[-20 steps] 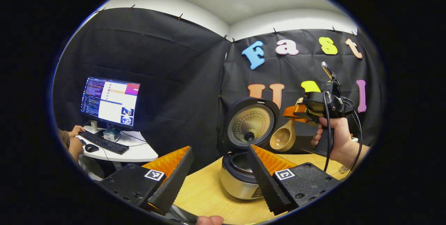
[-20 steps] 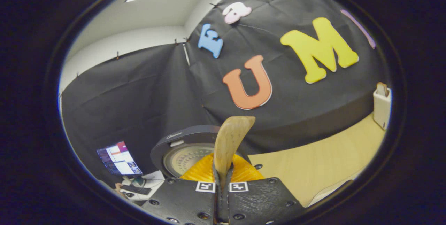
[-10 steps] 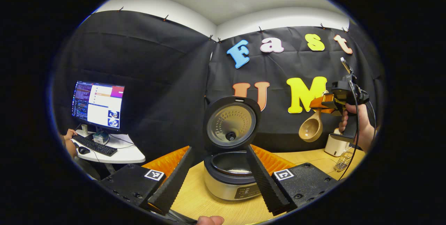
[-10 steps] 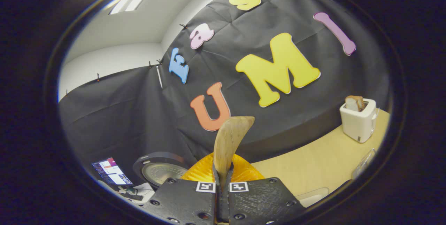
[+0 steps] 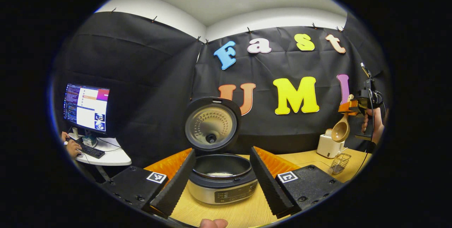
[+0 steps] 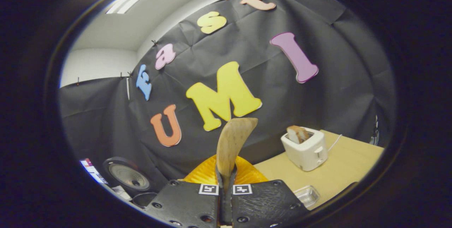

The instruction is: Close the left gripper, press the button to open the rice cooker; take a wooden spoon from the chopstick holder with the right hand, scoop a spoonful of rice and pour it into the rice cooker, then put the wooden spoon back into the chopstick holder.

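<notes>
The rice cooker (image 5: 221, 189) stands with its lid (image 5: 211, 124) up, a little white rice showing in the pot. My left gripper (image 5: 222, 151) is open just before it, a finger on each side of the pot. Far to the right, my right gripper (image 5: 353, 107) hangs in the air shut on the wooden spoon (image 5: 340, 131), whose bowl points down above a small wire holder (image 5: 339, 162). In the right gripper view the spoon's handle (image 6: 233, 143) sticks up from the shut right gripper (image 6: 226, 178), and the cooker lid (image 6: 129, 175) lies low on the left.
A white toaster (image 6: 305, 148) with a bread slice stands on the wooden table (image 6: 349, 164) near the back wall, also seen as the toaster (image 5: 327, 145). A clear plastic tub (image 6: 307, 195) sits near my right gripper. A person's hand (image 5: 72, 147) works at a desk with a monitor (image 5: 86, 108).
My right gripper has carried the spoon to the right, away from the cooker and over towards the toaster and wire holder. The left gripper view has swung so the cooker sits between its fingers.
</notes>
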A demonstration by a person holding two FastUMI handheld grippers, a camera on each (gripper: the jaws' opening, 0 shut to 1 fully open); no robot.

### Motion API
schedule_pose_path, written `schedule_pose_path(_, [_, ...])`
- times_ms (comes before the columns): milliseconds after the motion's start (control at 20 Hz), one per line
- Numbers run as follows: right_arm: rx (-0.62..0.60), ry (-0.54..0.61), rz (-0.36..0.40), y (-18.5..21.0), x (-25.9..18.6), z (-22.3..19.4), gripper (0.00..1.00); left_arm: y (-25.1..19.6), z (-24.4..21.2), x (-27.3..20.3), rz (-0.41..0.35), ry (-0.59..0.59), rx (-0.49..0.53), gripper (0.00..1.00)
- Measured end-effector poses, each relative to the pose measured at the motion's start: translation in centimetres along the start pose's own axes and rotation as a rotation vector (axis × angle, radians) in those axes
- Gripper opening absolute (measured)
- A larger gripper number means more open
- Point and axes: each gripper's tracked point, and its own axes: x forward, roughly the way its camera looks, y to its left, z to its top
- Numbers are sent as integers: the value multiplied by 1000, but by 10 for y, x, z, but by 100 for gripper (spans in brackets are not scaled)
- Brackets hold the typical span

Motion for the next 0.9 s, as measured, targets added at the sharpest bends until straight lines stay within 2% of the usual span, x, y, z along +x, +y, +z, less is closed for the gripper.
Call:
schedule_pose_path(300, [-116, 5, -112, -70, 2, -9, 0, -15, 1, -1, -31, -5, 34, 98])
schedule_pose_path(500, [-178, 7, -169, -95, 14, -27, 0, -10, 6, -3, -30, -20, 23, 98])
schedule_pose_path(900, [-262, 15, -182, -119, 28, -75, 0, 3, 9, -5, -7, -19, -3, 98])
